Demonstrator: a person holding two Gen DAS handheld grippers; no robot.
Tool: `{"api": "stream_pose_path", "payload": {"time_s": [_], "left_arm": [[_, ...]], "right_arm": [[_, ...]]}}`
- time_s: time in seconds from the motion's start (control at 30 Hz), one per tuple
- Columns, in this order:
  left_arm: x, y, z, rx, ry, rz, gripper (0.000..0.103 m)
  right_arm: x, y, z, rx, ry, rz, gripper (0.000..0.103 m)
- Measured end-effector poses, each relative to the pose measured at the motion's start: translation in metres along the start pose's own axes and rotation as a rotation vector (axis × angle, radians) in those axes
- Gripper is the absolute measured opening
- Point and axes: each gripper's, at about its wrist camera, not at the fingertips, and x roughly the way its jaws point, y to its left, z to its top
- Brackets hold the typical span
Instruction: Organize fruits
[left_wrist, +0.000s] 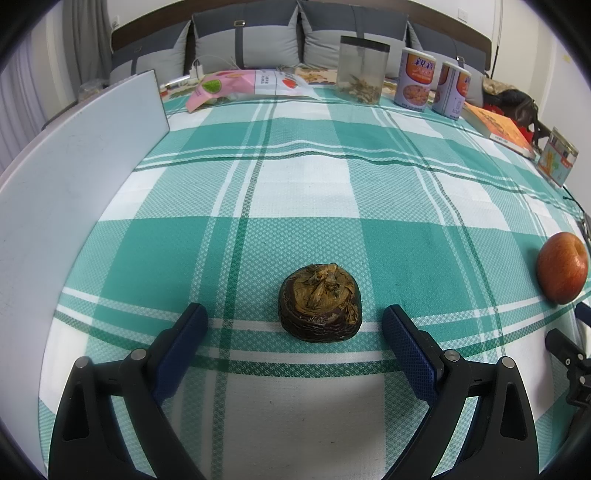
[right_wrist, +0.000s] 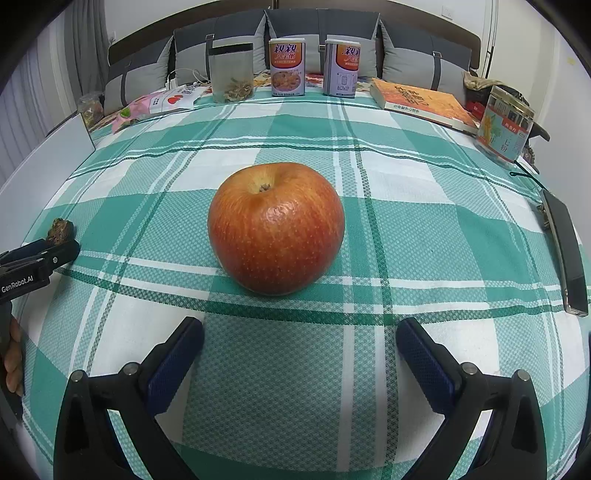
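1. The checked tablecloth (right_wrist: 424, 236) covers the whole work surface and lies loose, with a visible ridge across its far half. Risk: a fingertip dragged along the weave can bunch the cloth and shift either fruit.
2. The apple (right_wrist: 276, 227) sits stem-up in the middle of the cloth, directly ahead of the right gripper (right_wrist: 300, 345), apart from it. The jaws are spread wide and hold nothing. Risk: the apple is round and smooth; judged from its width, the opening leaves little margin, so an off-centre approach can nudge it and send it rolling toward the phone (right_wrist: 567, 254) at the right edge.
3. The dark, shrivelled fruit (left_wrist: 320, 302) lies between the fingertips of the left gripper (left_wrist: 294, 321), untouched. These jaws are also spread and empty. Risk: its skin looks dry and flaky and its shape is uneven, so a hard squeeze can crush it, or a pinch on the sloping sides can squirt it out.
4. The two grippers work near each other; crossing paths can cause a collision.
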Motion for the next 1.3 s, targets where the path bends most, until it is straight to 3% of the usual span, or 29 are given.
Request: {"api": "stream_pose_path", "payload": {"time_s": [1.07,1.17,1.3], "left_arm": [[0.000,0.001,0.000,-0.004,0.000,-0.008,0.097],[-0.003,0.003,-0.002,-0.009,-0.001,-0.049,0.097],[-0.014,0.011,-0.006,-0.002,0.009,-0.169,0.096]], "right_arm": [[0.000,-0.001,0.000,0.001,-0.001,0.002,0.103],[0.000,-0.001,0.000,0.002,-0.001,0.003,0.103],[0.000,-0.002,0.000,0.004,-0.002,0.006,0.103]]}}
